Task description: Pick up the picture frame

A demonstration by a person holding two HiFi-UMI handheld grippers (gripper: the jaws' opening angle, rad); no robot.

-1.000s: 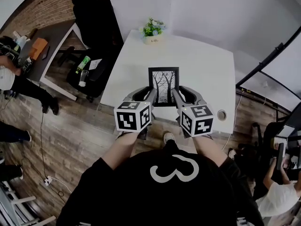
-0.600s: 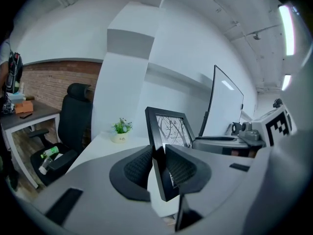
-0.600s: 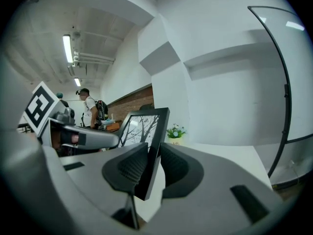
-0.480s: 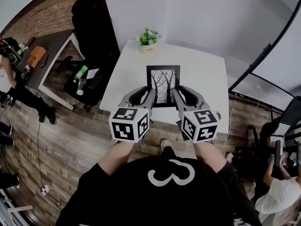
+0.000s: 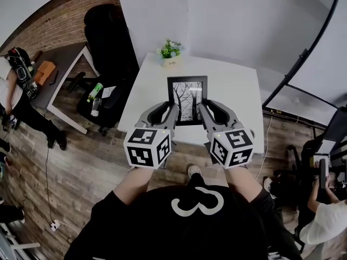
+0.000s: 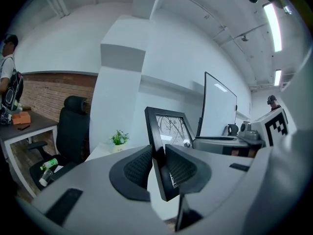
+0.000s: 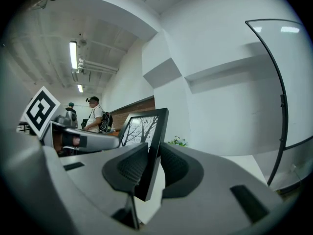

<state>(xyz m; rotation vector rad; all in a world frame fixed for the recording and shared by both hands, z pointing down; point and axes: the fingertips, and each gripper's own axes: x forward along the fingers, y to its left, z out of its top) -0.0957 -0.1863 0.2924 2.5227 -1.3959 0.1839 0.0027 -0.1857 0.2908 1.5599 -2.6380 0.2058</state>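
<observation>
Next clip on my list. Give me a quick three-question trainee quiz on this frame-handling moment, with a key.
1. True or false: the left gripper and the right gripper are both shut on the picture frame.
2. In the head view, which edge of the frame does the left gripper clamp? A. left side B. top C. bottom
3. What stands at the far edge of the white table?
Key: 1 true; 2 A; 3 a small potted plant.
</observation>
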